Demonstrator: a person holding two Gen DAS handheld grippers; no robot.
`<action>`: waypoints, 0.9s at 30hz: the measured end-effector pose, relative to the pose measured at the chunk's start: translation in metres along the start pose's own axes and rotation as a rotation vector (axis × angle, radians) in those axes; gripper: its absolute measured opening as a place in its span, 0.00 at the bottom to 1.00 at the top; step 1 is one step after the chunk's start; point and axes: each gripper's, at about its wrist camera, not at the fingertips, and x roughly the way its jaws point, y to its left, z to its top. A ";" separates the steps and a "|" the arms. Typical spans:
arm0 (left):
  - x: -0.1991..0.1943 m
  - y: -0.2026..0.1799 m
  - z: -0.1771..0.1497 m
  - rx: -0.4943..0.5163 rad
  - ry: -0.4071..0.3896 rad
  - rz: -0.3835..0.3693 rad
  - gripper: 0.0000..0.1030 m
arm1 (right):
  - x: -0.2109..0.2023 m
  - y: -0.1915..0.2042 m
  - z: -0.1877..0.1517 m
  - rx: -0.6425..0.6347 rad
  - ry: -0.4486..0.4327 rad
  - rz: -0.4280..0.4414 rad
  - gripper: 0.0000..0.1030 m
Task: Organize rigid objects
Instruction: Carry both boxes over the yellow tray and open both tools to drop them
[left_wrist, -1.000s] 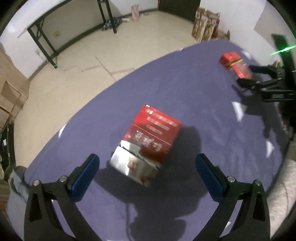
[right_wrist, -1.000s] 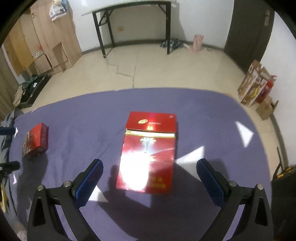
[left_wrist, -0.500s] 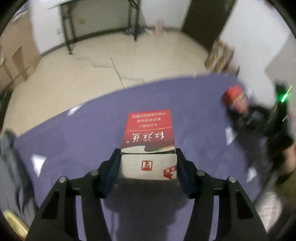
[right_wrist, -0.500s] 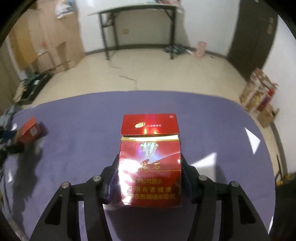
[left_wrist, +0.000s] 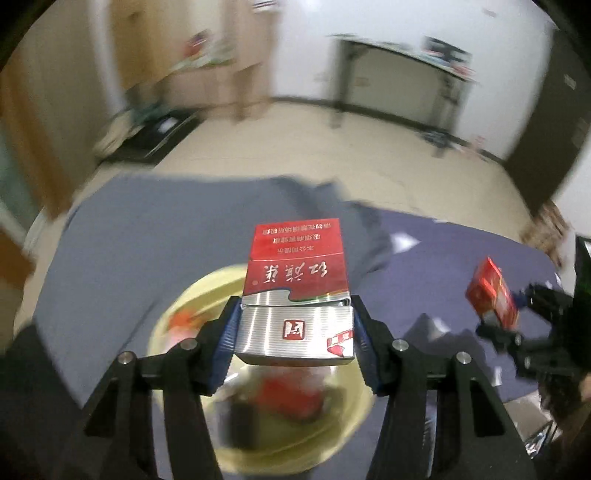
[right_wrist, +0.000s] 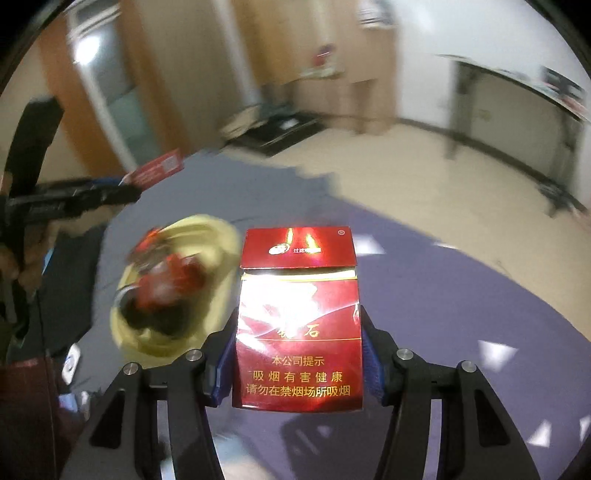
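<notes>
My left gripper is shut on a red-and-silver cigarette pack, held in the air right above a yellow bowl. Blurred red packs lie in that bowl. My right gripper is shut on a glossy red cigarette pack above the purple tablecloth, to the right of the yellow bowl. In the left wrist view the right gripper shows at the far right with its red pack. In the right wrist view the left gripper shows at the upper left with its pack.
The purple-covered table ends at a beige floor beyond. A black-legged side table stands against the far wall, with wooden furniture and cardboard to its left. A person's hand shows at the left edge.
Both grippers were open over packs lying on the cloth. Each has since shut on its pack, lifted it and swung it leftwards to the yellow bowl.
</notes>
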 end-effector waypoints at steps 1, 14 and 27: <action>0.002 0.016 -0.009 -0.009 0.012 0.038 0.56 | 0.014 0.018 0.005 -0.025 0.021 0.025 0.54; 0.090 0.085 -0.038 -0.130 0.149 0.030 0.57 | 0.156 0.128 0.069 -0.220 0.185 0.078 0.54; 0.098 0.098 -0.043 -0.085 0.129 0.006 0.59 | 0.240 0.171 0.107 -0.233 0.287 0.056 0.55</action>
